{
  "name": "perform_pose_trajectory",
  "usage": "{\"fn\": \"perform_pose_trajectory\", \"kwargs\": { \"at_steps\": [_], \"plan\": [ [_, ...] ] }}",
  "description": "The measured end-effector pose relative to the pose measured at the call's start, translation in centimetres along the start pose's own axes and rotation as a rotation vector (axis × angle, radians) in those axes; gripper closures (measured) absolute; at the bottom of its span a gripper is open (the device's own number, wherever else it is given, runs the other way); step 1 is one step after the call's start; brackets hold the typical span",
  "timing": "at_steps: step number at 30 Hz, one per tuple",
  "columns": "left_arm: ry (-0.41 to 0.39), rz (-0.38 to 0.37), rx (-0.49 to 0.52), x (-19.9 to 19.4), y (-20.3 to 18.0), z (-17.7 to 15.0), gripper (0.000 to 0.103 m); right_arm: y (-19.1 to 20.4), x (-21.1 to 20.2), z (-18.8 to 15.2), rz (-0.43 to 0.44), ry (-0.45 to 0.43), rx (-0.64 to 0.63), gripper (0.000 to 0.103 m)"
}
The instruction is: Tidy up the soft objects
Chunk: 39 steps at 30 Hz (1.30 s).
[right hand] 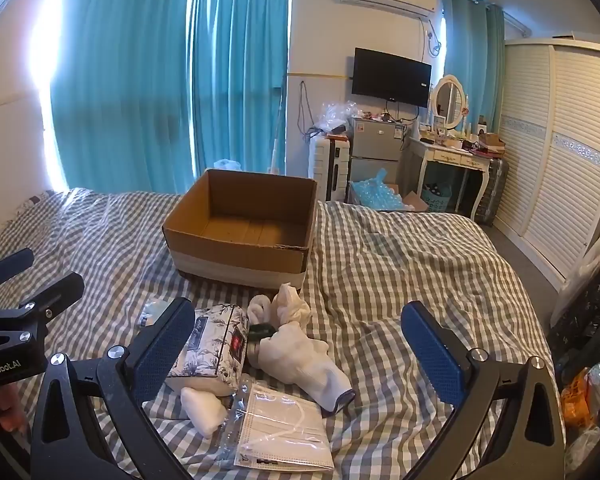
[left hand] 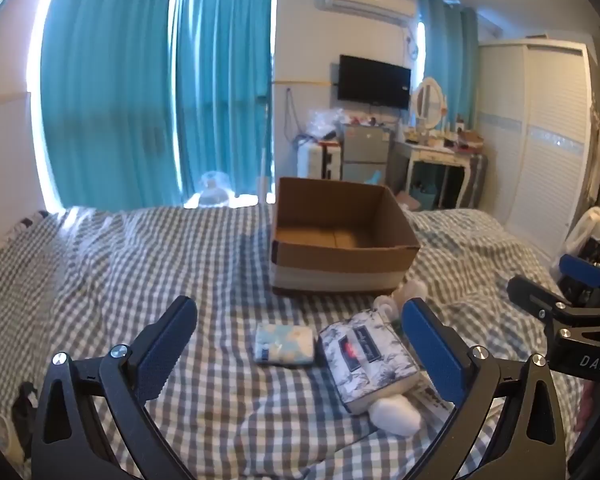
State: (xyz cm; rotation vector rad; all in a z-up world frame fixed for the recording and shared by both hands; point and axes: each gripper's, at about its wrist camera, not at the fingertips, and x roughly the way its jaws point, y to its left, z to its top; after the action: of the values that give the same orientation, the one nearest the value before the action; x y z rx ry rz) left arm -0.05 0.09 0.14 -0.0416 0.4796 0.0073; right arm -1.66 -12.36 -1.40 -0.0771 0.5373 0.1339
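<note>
both claws gape wide over the checked bed (right hand: pixel 400 264), gripping nothing. the left claw (left hand: pixel 300 344) frames a pale tissue pack (left hand: pixel 285 345) and a floral tissue pack (left hand: pixel 370 360); the right claw (right hand: pixel 296 344) frames white socks (right hand: pixel 300 356) and a bagged mask (right hand: pixel 280 436) at 6 o'clock. the empty cardboard box (right hand: pixel 240 252) sits at 12 o'clock.

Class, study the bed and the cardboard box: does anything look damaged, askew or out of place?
The cardboard box has a ragged, torn front rim. It is empty, while the tissue pack, socks and bagged mask lie jumbled on the bedspread.
</note>
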Motion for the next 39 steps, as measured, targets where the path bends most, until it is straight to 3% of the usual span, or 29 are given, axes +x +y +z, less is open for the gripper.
{"fn": "perform_pose_trajectory", "kwargs": {
  "at_steps": [39],
  "plan": [
    [0.007,0.000,0.008,0.15,0.19,0.07,0.000,-0.03,0.32,-0.56,-0.002,0.004,-0.003,0.000]
  ]
}}
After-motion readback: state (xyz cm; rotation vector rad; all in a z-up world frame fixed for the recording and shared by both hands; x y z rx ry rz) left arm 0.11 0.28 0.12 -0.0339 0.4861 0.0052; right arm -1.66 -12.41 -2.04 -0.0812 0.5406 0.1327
